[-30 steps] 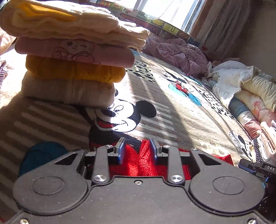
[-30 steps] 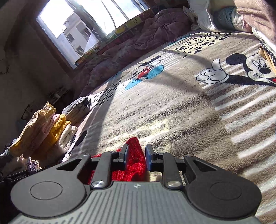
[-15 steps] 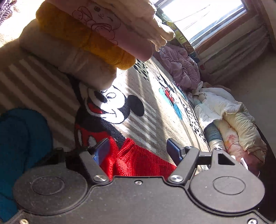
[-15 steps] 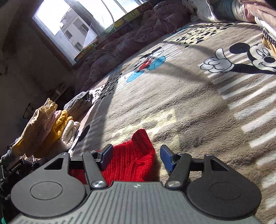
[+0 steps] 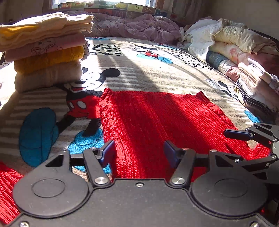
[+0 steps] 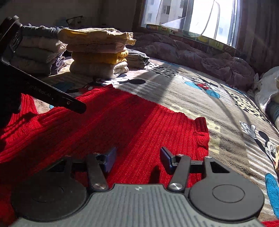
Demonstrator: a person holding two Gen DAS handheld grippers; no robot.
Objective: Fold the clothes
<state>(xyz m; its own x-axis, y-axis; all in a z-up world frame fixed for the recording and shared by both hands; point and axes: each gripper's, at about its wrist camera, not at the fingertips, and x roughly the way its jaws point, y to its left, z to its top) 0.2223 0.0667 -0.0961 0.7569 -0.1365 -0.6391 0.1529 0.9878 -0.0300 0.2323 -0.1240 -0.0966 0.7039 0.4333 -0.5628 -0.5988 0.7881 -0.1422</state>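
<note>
Left wrist view
Sweater: we see the red sweater [image 5: 157,122] spread flat on the bed, one sleeve trailing off at our lower left.
Left gripper: our left gripper [image 5: 139,152] hangs just above the near hem, jaws wide apart, nothing held.
Right gripper: it [image 5: 244,134] shows at the right edge, over the sweater's right side; from here we cannot tell how far it is parted.
Pile: a stack of folded clothes [image 5: 47,52] stands at the far left, well apart from the sweater.

Right wrist view
Right gripper: our right gripper [image 6: 137,158] hovers over the knit near the hem, jaws wide, empty.
Sweater: the sweater [image 6: 113,125] lies half in sun, half in shadow.

Step in hand
Judgement: we take it the next fold is due. We should pinch both layers at matching points and lift evenly, so the knit does not stretch or skew.

Surface and room
Bed: a cartoon-mouse blanket [image 6: 218,108] covers it; soft, so we should press down lightly.
Room: a bright window [image 6: 188,15], and a rumpled quilt [image 5: 143,26] along the far edge.
</note>
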